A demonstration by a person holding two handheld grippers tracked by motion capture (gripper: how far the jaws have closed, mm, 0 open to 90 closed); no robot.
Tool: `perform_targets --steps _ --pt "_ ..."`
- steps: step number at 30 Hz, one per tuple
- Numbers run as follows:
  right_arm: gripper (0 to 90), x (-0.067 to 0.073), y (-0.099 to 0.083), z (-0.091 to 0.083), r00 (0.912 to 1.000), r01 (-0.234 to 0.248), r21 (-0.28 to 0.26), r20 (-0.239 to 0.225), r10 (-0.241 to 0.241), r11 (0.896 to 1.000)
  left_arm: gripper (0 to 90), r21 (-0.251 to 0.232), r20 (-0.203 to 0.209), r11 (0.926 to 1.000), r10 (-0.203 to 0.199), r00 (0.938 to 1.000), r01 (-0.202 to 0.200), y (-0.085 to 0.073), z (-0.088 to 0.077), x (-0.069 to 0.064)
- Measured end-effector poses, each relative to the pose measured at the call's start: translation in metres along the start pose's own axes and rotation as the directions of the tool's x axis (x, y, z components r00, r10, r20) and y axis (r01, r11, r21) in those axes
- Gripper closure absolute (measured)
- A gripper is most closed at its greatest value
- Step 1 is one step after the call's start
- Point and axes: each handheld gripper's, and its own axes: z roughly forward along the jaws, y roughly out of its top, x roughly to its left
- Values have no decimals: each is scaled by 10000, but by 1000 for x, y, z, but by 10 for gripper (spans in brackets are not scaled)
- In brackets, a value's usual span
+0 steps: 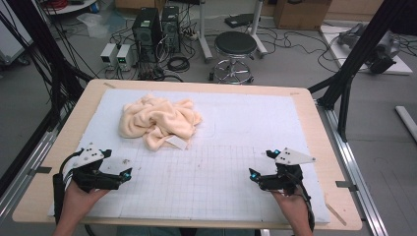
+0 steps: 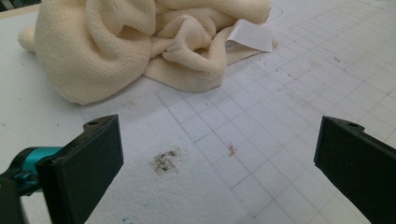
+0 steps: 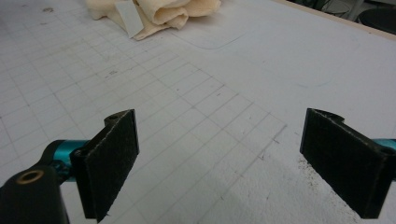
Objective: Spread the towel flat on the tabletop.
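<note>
High view: cream towel (image 1: 160,120) crumpled far-left on the tabletop (image 1: 305,105); left gripper (image 1: 127,173) near-left, right gripper (image 1: 253,175) near-right, both well apart from it. Left gripper view: jaws released, empty, towel (image 2: 116,42) beyond. Right gripper view: jaws released, empty, towel (image 3: 163,11) far left.

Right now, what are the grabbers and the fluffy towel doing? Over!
Left gripper and right gripper open, empty. Cream towel crumpled, untouched, white tag showing. Nothing in between.

Bright, even overhead light; soft shadows.
</note>
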Motion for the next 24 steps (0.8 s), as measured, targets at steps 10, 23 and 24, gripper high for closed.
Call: perform_targets --steps 10,23,24 --pt "108 0 -1 -1 10000 -69 18 -26 69 10000 17 5 16 10000 -17 10000 17 1 2 -2" --pt "108 2 4 -4 9998 186 -84 -6 -186 9998 18 -68 47 10000 54 10000 -53 2 2 -4" --pt "108 0 8 -3 9998 10 -89 -214 -11 10000 18 -65 79 10000 60 10000 -59 2 2 -5"
